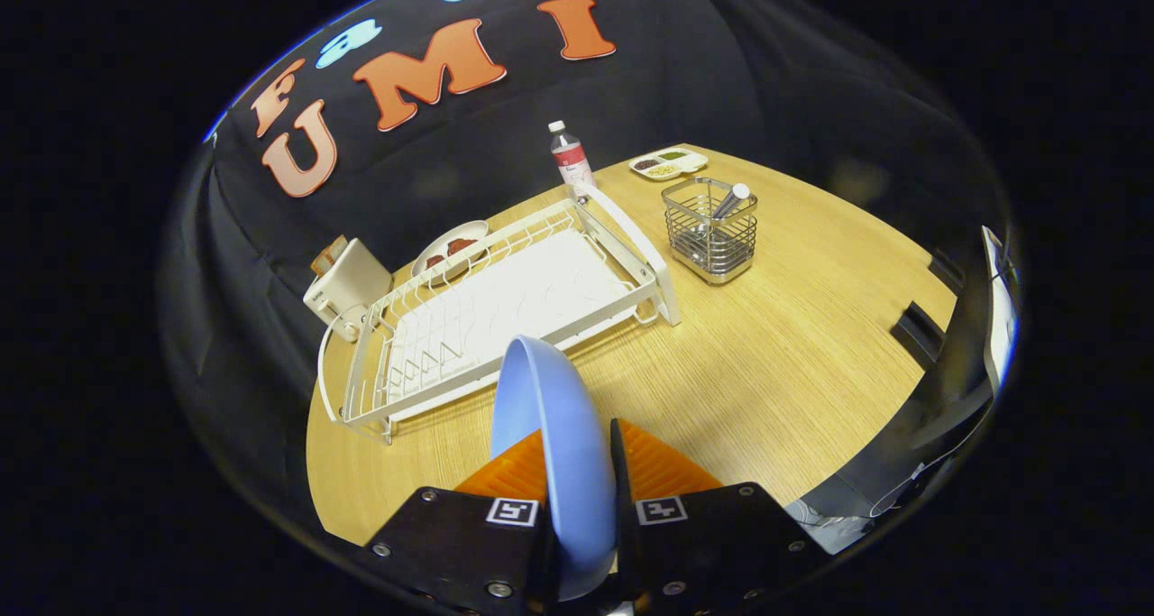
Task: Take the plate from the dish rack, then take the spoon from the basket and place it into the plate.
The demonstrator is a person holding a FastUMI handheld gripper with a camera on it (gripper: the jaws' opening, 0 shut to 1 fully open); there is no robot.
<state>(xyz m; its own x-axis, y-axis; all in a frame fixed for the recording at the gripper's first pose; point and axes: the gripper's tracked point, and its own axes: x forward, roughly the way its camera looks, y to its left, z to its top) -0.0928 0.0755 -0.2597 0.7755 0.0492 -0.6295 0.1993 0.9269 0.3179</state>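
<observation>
So the first half looks basically sorted: the gripper [581,472] has both fingers clamped on the blue plate [550,418], which stands on edge between them, up off the tabletop [793,363] and just in front of the white dish rack [505,309]. The rack looks bare now, nothing standing in its slots as far as I can see. It sits toward the back-left part of the tabletop, with a small dish of something reddish [451,248] right behind it and a plastic bottle [570,156] by its far corner. What's left, I'd say, is pretty much everything else: the plate needs setting down flat somewhere on the open wood in front, then the fingers have to let go and head for the wire basket [710,230], which sits beside the rack's right end, toward the back edge. The spoon [728,203] is still in there, handle poking up out of the top. A little sectioned tray [669,162] sits behind the basket.
</observation>
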